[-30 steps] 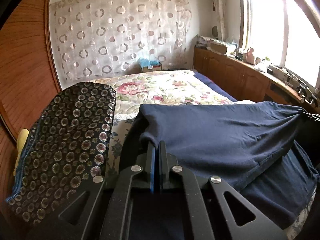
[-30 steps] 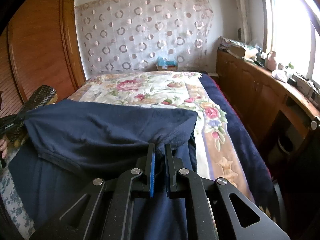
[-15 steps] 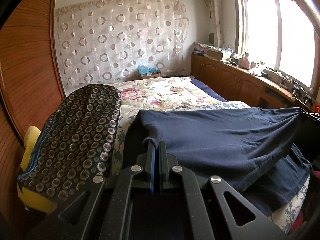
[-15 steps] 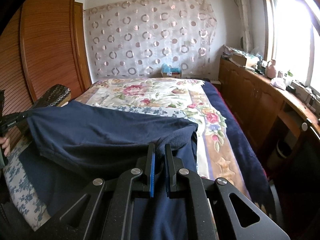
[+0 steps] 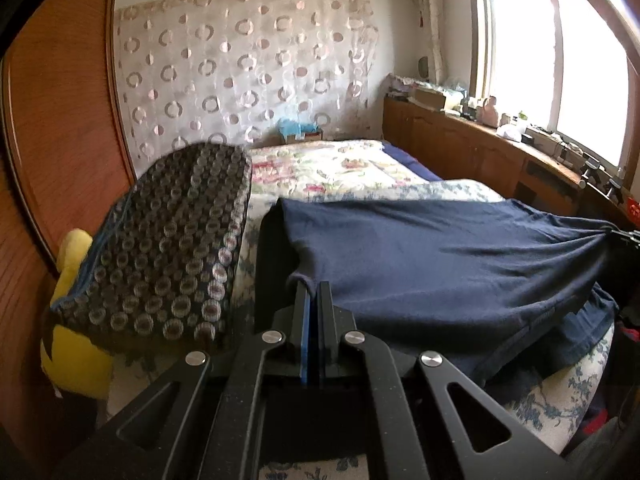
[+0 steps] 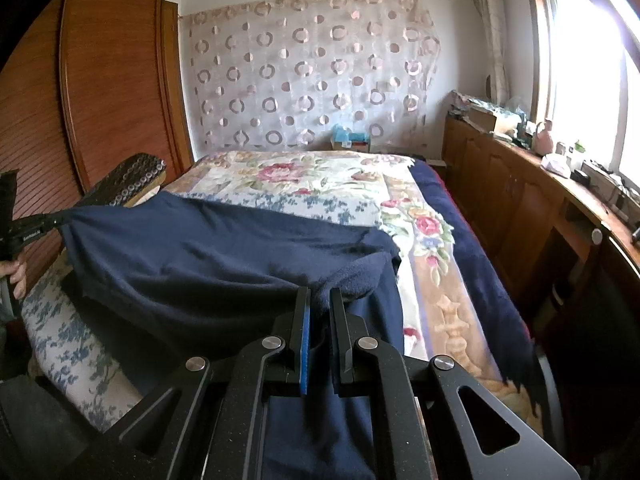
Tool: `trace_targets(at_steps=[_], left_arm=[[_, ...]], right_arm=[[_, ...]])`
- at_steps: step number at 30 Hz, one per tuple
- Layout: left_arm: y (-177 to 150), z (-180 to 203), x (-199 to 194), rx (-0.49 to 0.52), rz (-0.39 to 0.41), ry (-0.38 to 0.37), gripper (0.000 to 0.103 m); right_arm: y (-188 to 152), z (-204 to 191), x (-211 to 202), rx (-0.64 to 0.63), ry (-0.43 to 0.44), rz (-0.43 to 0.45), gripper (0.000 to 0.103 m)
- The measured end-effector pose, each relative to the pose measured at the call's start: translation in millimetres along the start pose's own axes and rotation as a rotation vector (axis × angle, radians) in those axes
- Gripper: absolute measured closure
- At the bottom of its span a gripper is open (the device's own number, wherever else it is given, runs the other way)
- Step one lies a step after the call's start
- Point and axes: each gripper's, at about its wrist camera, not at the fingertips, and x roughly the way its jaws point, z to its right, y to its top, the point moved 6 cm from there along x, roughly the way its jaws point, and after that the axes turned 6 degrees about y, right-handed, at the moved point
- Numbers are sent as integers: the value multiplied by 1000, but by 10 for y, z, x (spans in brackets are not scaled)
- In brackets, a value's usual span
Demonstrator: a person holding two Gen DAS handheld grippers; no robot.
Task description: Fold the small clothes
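- Left wrist: the left hand-held gripper [image 5: 313,292], at six o'clock, pinches a corner of the navy knit garment [image 5: 440,256], stretched toward three o'clock above the floral-quilted bed [image 5: 340,164].
- Right wrist: the right hand-held gripper [image 6: 319,300] clamps the garment's [image 6: 208,256] other corner; cloth runs toward nine o'clock.

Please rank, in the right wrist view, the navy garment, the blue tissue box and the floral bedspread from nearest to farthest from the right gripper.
1. Navy garment: clamped in the right gripper.
2. Floral bedspread: beyond the garment, mid-bed.
3. Blue tissue box: farthest, beyond the bed by the curtain.
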Motion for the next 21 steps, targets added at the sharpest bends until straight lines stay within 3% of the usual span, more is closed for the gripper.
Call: trace_targets(at_steps=[7, 10, 12, 14, 19, 21], left_arm=[[-237, -11, 170, -2, -77, 16, 99], [-297, -15, 187, 0, -97, 20, 93], [-306, -21, 162, 14, -92, 30, 79], [-291, -25, 129, 12, -80, 22, 65], [-258, -54, 107, -3, -73, 5, 47], [-276, -66, 124, -11, -82, -8, 33]], right_arm=[[-95, 68, 221, 31, 12, -71, 95], [-99, 86, 331, 19, -5, -104, 95], [-50, 107, 367, 17, -33, -112, 76], [28, 150, 329, 16, -61, -100, 66], [250, 162, 368, 1, -78, -64, 56], [337, 93, 456, -13, -62, -55, 54]])
